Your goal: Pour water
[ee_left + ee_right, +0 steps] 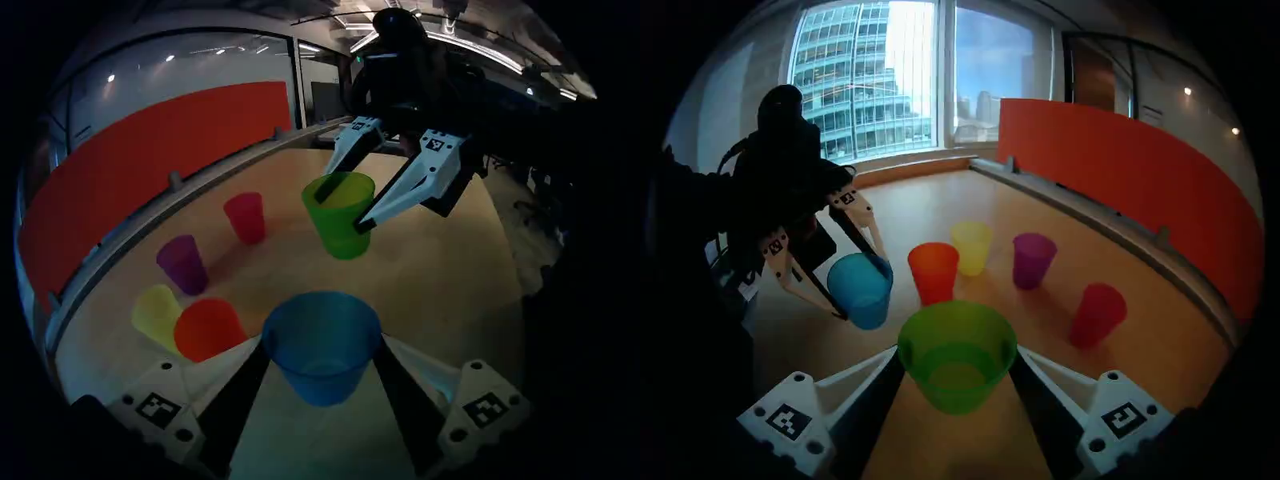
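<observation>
In the left gripper view my left gripper (322, 360) is shut on a blue cup (322, 346), held upright above the wooden table (448, 272). Farther off, the right gripper (344, 204) grips a green cup (339, 212). In the right gripper view my right gripper (957, 364) is shut on that green cup (957, 364), which holds a little liquid at its bottom. To the left, the left gripper (858, 284) holds the blue cup (860, 290), with a person's dark figure (776, 176) behind it.
Several loose cups stand on the table: orange (933, 272), yellow (971, 246), purple (1033, 259) and pink-red (1096, 314). An orange partition (1136, 176) and a rail run along the table's far side. Large windows (904, 80) lie beyond.
</observation>
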`<state>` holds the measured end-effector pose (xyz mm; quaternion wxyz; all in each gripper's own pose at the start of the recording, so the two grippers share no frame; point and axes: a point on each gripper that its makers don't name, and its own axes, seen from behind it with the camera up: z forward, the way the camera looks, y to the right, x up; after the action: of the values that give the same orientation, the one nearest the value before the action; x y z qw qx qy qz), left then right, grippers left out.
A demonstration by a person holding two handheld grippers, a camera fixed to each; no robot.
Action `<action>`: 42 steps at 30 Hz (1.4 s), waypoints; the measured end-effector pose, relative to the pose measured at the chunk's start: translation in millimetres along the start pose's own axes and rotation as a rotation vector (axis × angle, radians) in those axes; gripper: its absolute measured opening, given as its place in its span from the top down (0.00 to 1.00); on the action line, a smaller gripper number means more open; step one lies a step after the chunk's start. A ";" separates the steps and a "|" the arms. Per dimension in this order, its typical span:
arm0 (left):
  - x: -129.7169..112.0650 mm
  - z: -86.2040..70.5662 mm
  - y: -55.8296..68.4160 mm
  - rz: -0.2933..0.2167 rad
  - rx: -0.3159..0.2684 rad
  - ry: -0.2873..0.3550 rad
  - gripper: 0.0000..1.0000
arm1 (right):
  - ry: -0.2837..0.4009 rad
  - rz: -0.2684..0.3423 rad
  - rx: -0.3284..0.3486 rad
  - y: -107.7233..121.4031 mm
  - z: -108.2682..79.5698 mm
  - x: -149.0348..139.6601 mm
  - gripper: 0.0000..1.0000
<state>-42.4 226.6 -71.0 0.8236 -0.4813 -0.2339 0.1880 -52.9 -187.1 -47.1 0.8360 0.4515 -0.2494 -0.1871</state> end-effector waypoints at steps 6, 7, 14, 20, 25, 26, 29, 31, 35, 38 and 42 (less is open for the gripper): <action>-11.8 4.2 0.8 -0.015 -0.008 -0.009 0.14 | -0.016 0.006 0.002 -0.2 5.9 -9.6 0.10; -13.5 4.7 0.3 -0.015 -0.007 -0.011 0.14 | -0.019 0.007 0.002 0.0 7.1 -11.2 0.10; -22.5 7.6 -2.3 -0.025 -0.008 -0.018 0.14 | -0.033 0.012 0.002 -1.1 13.9 -19.3 0.10; -28.7 10.3 -3.7 -0.030 -0.009 -0.021 0.14 | -0.040 0.019 0.005 -2.2 17.9 -23.0 0.10; -34.2 11.6 -3.1 -0.039 -0.012 -0.023 0.14 | -0.044 0.019 0.003 -1.6 20.2 -24.5 0.10; -35.1 11.7 -3.0 -0.040 -0.012 -0.023 0.14 | -0.045 0.020 0.003 -1.5 20.5 -24.9 0.10; -36.7 10.5 -2.9 -0.046 -0.012 -0.020 0.14 | -0.048 0.022 0.003 -1.5 21.5 -26.6 0.10; -38.4 9.4 -2.8 -0.049 -0.012 -0.021 0.14 | -0.049 0.021 0.002 -1.6 22.1 -28.0 0.10; -42.9 7.7 -2.8 -0.048 -0.008 -0.029 0.14 | -0.053 0.020 0.002 -2.3 23.8 -31.4 0.10; -44.0 6.4 -1.5 -0.041 -0.008 -0.029 0.14 | -0.056 0.022 0.005 -4.1 25.5 -34.2 0.10; -44.2 5.8 0.0 -0.034 -0.009 -0.030 0.14 | -0.057 0.025 0.007 -6.1 27.3 -36.6 0.10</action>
<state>-81.9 207.1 -77.6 0.8208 -0.4782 -0.2553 0.1800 -98.9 -188.7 -48.6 0.8292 0.4458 -0.2796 -0.1885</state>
